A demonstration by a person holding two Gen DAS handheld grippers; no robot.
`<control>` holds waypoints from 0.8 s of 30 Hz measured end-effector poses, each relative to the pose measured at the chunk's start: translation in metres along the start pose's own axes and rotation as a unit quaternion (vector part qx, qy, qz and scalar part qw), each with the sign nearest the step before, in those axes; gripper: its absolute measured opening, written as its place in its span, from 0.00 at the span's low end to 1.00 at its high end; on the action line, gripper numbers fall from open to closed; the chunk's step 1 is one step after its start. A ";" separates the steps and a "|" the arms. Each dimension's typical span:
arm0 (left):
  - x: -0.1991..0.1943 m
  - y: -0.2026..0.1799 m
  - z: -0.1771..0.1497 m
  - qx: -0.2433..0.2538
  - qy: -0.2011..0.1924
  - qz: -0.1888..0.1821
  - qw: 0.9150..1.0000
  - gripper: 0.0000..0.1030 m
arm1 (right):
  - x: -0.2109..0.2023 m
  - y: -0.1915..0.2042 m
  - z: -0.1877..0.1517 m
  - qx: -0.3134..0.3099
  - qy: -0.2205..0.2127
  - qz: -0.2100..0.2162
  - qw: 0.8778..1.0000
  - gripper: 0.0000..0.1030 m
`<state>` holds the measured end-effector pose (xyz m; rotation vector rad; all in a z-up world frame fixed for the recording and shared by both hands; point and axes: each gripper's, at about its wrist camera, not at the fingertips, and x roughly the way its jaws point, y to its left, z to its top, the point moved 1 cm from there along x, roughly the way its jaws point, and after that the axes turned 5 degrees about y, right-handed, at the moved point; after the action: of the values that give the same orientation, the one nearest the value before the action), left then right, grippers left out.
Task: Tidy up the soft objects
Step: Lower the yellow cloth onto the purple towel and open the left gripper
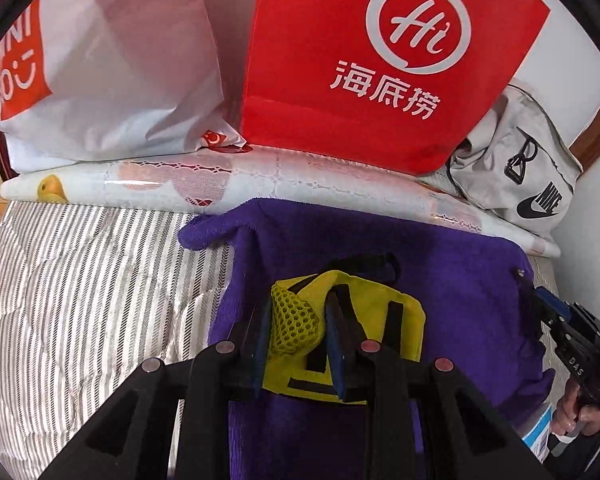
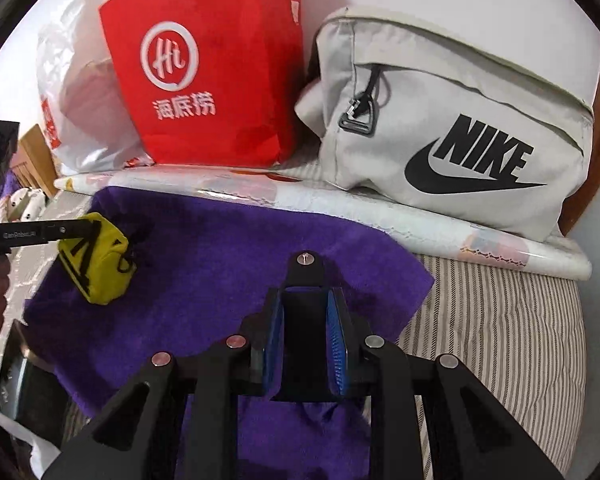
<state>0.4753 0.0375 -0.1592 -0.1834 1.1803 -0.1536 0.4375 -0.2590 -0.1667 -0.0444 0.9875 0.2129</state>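
Note:
A small yellow pouch (image 1: 380,320) with a mesh side and black straps sits between the pads of my left gripper (image 1: 296,312), which is shut on it. From the right wrist view the pouch (image 2: 100,268) hangs just above a purple towel (image 2: 220,248) spread on the bed, with the left gripper (image 2: 76,228) coming in from the left. My right gripper (image 2: 306,300) is shut on a black piece topped by a silver screw (image 2: 306,258), over the towel's near right part. The purple towel (image 1: 440,264) fills the middle of the left wrist view, and the right gripper (image 1: 540,300) shows at its right edge.
Against the wall stand a red paper bag (image 1: 360,60), a white plastic bag (image 1: 120,60) and a grey Nike bag (image 2: 460,132). A rolled flower-print sheet (image 1: 180,184) lies before them. Striped mattress (image 2: 500,340) shows around the towel. A hand (image 1: 576,412) holds the right gripper.

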 end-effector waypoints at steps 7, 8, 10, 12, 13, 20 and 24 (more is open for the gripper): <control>0.011 0.004 0.005 -0.001 0.015 -0.011 1.000 0.25 | 0.016 -0.002 0.004 -0.003 0.024 -0.004 1.000 0.23; 0.011 0.004 0.006 -0.005 0.019 -0.017 1.000 0.26 | 0.017 -0.001 0.004 -0.006 0.026 -0.006 1.000 0.23; 0.011 0.005 0.007 -0.006 0.021 -0.023 0.999 0.27 | 0.020 -0.001 0.004 -0.009 0.034 -0.010 0.999 0.23; 0.011 0.006 0.008 -0.006 0.025 -0.022 0.999 0.28 | 0.022 -0.001 0.003 -0.009 0.039 -0.005 0.999 0.23; 0.011 0.006 0.008 -0.005 0.027 -0.022 0.999 0.30 | 0.022 -0.002 0.003 -0.008 0.041 -0.005 0.999 0.25; -0.003 0.003 0.001 -0.003 0.021 -0.019 1.000 0.49 | -0.005 0.002 -0.002 -0.011 0.006 -0.022 1.000 0.60; -0.021 0.005 -0.007 -0.004 0.011 -0.004 1.000 0.52 | -0.024 0.000 -0.007 0.007 0.003 -0.023 1.000 0.62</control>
<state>0.4611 0.0461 -0.1443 -0.1945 1.2018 -0.1590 0.4189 -0.2633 -0.1500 -0.0559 0.9929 0.1634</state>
